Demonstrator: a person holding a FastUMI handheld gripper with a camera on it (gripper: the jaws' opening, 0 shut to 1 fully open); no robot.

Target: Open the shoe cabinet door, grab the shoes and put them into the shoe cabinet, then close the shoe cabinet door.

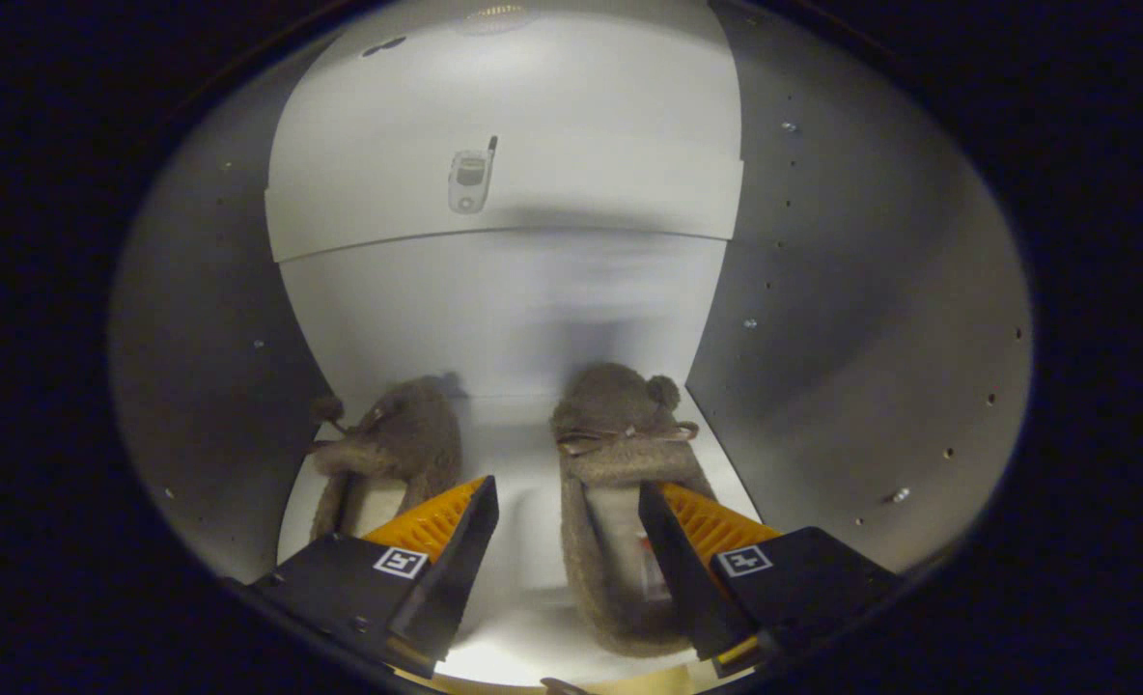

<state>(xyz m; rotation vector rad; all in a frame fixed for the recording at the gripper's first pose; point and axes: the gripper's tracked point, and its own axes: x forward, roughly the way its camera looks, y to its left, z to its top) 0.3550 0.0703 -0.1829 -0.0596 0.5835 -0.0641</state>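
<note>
- The white shoe cabinet interior (pixel 494 309) takes up most of the frame, with a pale back panel in the centre and grey side walls curving off to the left and right
- The right side wall (pixel 861 319) carries a column of small drilled holes and a few screw heads; the left side wall (pixel 200 328) shows only a few such dots
- A horizontal white shelf edge (pixel 504 236) crosses the back panel in the upper middle of the frame
- The white cabinet floor (pixel 523 463) spreads across the lower centre, brightly lit near the bottom
- The right-hand brown fuzzy slipper (pixel 610 425) with a pom-pom and a thin bow lies lengthwise on the floor at lower centre right, toe toward the back panel; its heel end passes under the right finger
- The left-hand brown fuzzy slipper (pixel 398 444), of the same kind, lies on the floor at lower centre left, partly behind the left finger
- The gripper (pixel 568 516) sits at the bottom of the frame with its fingers spread wide, holding nothing; bare floor shows between them
- A small grey picture of a mobile phone (pixel 470 176) marks the back panel in the upper centre
</note>
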